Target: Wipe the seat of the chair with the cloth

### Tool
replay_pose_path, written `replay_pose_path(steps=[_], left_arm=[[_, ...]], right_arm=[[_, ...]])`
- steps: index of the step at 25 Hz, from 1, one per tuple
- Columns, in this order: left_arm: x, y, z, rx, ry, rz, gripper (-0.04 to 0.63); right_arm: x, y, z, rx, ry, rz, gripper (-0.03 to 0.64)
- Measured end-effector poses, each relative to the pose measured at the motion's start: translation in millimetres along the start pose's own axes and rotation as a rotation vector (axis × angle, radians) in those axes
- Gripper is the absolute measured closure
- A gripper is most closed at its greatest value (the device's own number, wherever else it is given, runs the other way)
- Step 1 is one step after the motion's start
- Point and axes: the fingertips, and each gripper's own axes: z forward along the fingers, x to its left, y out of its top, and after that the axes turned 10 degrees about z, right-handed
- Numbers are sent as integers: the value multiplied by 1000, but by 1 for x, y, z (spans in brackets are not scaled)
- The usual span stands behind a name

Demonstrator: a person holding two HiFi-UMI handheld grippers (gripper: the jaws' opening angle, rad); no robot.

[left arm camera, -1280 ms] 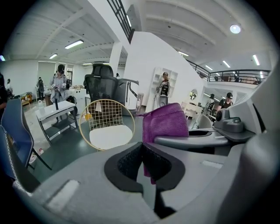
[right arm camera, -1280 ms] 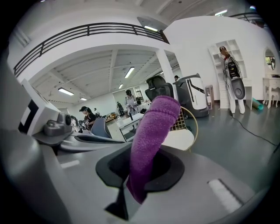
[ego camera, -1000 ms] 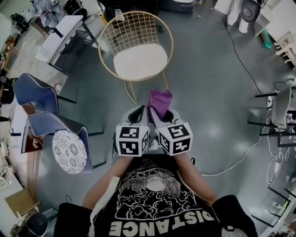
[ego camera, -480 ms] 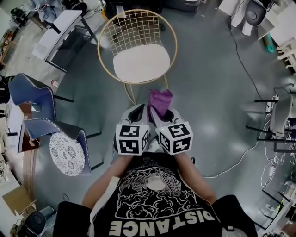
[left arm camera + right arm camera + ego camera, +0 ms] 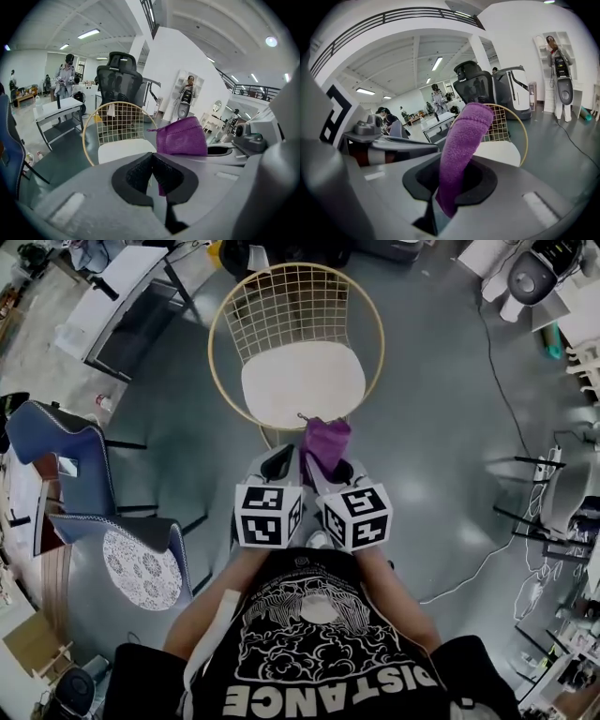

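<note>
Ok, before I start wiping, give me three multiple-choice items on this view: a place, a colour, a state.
1. Where is the purple cloth?
A) in the right hand-held gripper
B) on the floor
C) over the wire backrest

2. What colour is the chair seat?
A) blue
B) white
C) black

3. How do the left hand-held gripper jaws stand?
A) wide apart
B) shut on the cloth
C) together, on nothing

1 A: the right gripper view shows its jaws clamping it.
2 B: the head view shows it white.
3 C: the left gripper view shows them closed, nothing between.
</note>
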Motion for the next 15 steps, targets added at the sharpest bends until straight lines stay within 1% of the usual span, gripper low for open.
replay_pose_path(steps=[2, 8, 12, 15], left_arm=[[17, 5, 10, 15, 2, -2, 600], [66, 22, 22, 6, -16, -67, 598], [84, 29, 35, 2, -1, -98, 598], [104, 24, 37, 10, 22, -125, 598]], right_arm=[[1, 7, 18, 11, 8, 6, 557], [21, 27, 64, 86, 1, -38, 557], [18, 36, 84, 131, 20, -78, 557], [23, 37, 103, 160, 38, -95, 557]])
